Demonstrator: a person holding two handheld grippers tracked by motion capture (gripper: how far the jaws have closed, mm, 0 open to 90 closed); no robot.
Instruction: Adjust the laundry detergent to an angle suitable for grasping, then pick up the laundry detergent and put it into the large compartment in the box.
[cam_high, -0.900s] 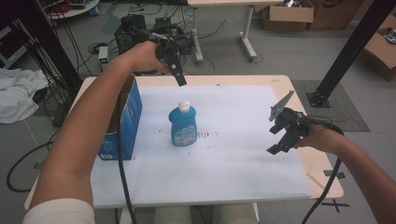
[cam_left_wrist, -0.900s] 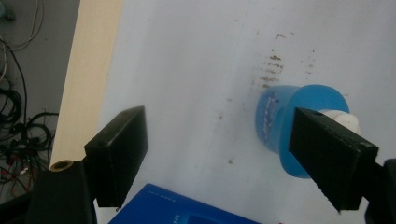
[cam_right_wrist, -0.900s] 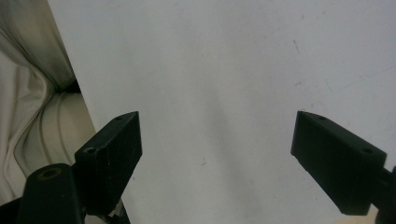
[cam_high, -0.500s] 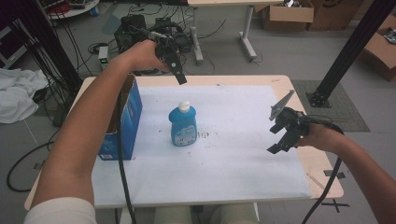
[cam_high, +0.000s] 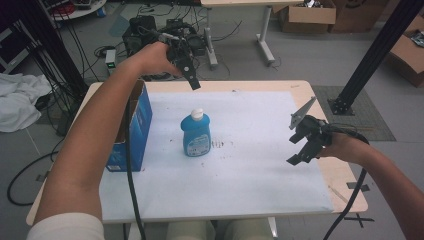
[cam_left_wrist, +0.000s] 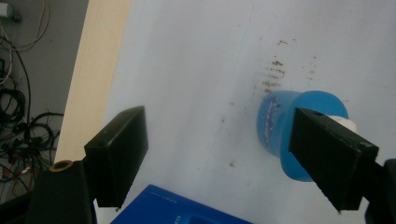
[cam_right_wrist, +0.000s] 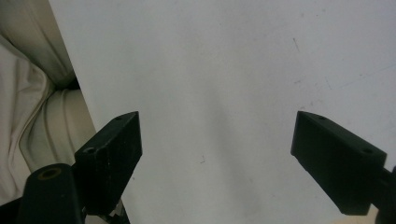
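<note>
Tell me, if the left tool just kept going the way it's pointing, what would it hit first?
Probably the blue bottle: the left tool hangs open above it, pointing down, bottle near its right jaw. If slightly off, it meets the white table cover instead; depth is unclear.

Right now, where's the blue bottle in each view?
High view: blue bottle upright at mid-table, right of the blue box.
Left gripper view: bottle seen from above at right, partly behind the right-hand jaw.
Right gripper view: not in it.
Shared landmark: the dark specks on the white sheet beside the bottle.
</note>
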